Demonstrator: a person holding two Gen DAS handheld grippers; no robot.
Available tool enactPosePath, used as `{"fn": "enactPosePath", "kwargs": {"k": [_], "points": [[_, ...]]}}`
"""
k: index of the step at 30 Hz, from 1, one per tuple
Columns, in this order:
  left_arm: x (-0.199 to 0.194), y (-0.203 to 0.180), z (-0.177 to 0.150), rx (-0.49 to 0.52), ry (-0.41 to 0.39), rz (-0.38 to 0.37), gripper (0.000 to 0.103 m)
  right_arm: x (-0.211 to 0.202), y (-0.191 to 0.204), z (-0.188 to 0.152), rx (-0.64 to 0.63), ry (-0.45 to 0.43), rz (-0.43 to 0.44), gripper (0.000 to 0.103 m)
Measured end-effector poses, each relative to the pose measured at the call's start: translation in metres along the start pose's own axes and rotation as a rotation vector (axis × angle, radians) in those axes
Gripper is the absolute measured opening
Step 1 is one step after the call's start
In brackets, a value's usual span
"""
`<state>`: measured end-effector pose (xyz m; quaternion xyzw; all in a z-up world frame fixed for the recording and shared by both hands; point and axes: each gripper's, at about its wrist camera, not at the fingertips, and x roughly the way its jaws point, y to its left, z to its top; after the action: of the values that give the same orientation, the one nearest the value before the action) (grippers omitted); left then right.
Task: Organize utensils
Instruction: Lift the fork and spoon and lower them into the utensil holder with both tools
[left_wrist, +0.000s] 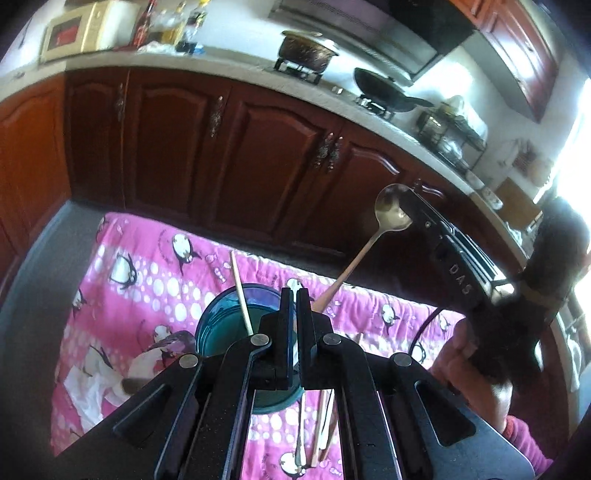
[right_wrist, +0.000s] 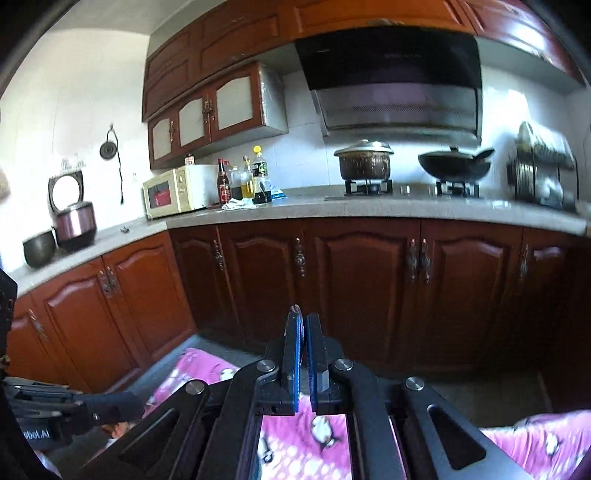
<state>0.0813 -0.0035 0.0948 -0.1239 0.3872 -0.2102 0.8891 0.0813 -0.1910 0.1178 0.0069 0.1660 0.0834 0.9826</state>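
Overhead, the right gripper (left_wrist: 404, 206) pinches a spoon (left_wrist: 392, 211) by its bowl; below it, the left gripper (left_wrist: 294, 295), closed and empty, hovers above the teal cup (left_wrist: 214, 325).

You have a metal spoon (left_wrist: 392, 211) raised above the pink penguin-print cloth (left_wrist: 140, 266), bowl up, handle slanting down toward the teal cup (left_wrist: 221, 325). One pale chopstick (left_wrist: 242, 293) leans inside that upright cup. More chopsticks (left_wrist: 321, 428) and a utensil lie flat on the cloth beside the cup.
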Motion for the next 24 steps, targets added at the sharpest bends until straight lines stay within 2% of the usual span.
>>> {"fn": "enactPosePath", "kwargs": {"k": [7,15,20,22,24], "points": [[0.023,0.005,-0.005,-0.018,0.027,0.019,0.0,0.025,0.01,-0.021,-0.076,0.036,-0.004,0.003],[0.022,0.007,-0.009,-0.023,0.035,0.011,0.0,0.031,0.016,-0.05,-0.091,0.123,0.083,0.003],[0.012,0.001,-0.01,-0.018,0.027,0.02,0.001,0.041,0.022,-0.069,-0.093,0.215,0.152,0.004],[0.006,-0.001,-0.011,-0.015,0.018,0.02,0.003,0.045,0.024,-0.074,-0.085,0.253,0.189,0.006],[0.001,-0.003,-0.011,-0.013,0.015,0.019,0.013,0.046,0.022,-0.077,-0.061,0.27,0.212,0.005]]}}
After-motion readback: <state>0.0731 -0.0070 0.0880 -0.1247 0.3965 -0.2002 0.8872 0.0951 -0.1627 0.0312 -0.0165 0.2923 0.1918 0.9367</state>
